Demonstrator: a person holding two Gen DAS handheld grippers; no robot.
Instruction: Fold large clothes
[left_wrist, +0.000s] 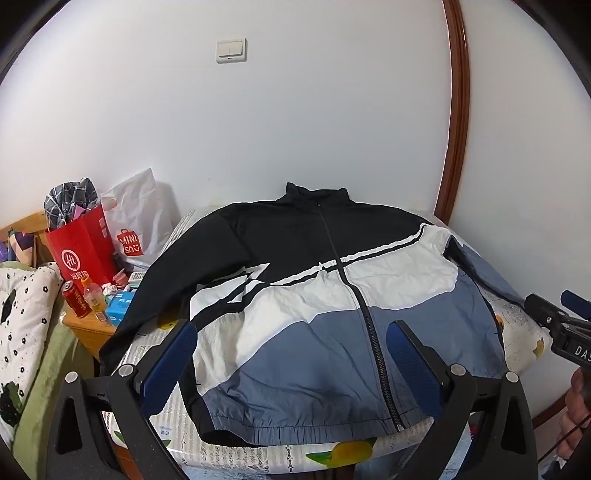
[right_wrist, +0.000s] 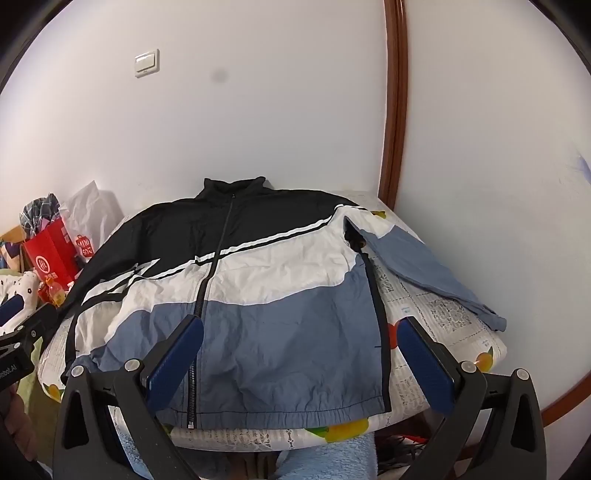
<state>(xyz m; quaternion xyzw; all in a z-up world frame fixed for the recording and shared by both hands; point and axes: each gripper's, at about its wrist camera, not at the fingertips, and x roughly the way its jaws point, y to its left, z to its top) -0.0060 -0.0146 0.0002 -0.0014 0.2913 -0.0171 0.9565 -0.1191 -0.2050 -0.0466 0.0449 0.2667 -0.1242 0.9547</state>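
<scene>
A black, white and blue zip jacket (left_wrist: 314, 314) lies flat, front up, on a small table, collar toward the wall; it also shows in the right wrist view (right_wrist: 258, 288). Its blue right sleeve (right_wrist: 424, 266) lies spread out to the right, and its black left sleeve (left_wrist: 155, 295) hangs off the left edge. My left gripper (left_wrist: 291, 350) is open, above the lower hem, holding nothing. My right gripper (right_wrist: 301, 347) is open above the lower right part of the jacket, holding nothing. The right gripper's body shows at the right of the left wrist view (left_wrist: 554, 325).
The table has a fruit-print cloth (right_wrist: 443, 332). At left stand a red paper bag (left_wrist: 83, 251), a white MINISO bag (left_wrist: 136, 221), a can and a bottle (left_wrist: 90, 295) on a wooden stand. A white wall and a brown door frame (left_wrist: 458, 110) lie behind.
</scene>
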